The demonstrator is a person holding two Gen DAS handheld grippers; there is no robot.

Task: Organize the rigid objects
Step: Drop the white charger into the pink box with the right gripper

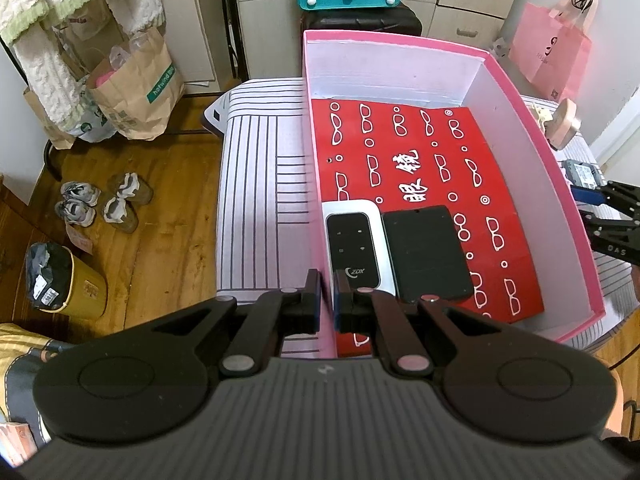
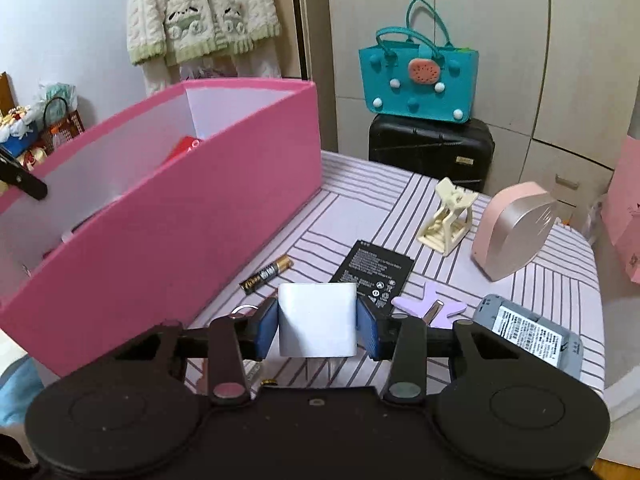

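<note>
We see a white block (image 2: 317,319) between the 2 blue pads (image 2: 269,328) of our right claw (image 2: 318,326), which touch its sides, above the striped surface (image 2: 560,292). Our left claw (image 1: 328,304) is closed on the pink box's (image 1: 532,112) near wall.

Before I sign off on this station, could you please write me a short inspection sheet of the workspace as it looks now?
Surface: striped cloth-covered table, firmly crowded.
Job's things: open pink cardboard box holding a white-edged black remote beside a black phone; white plastic cube outside the box.
Clutter: black-and-gold AA battery, flat black battery pack, cream claw clip, pink rounded case.
Grippers: left gripper shut on the box wall; right gripper around the cube, contact unclear.
Cables: nothing seen.
Surroundings: black suitcase, teal felt bag.
</note>
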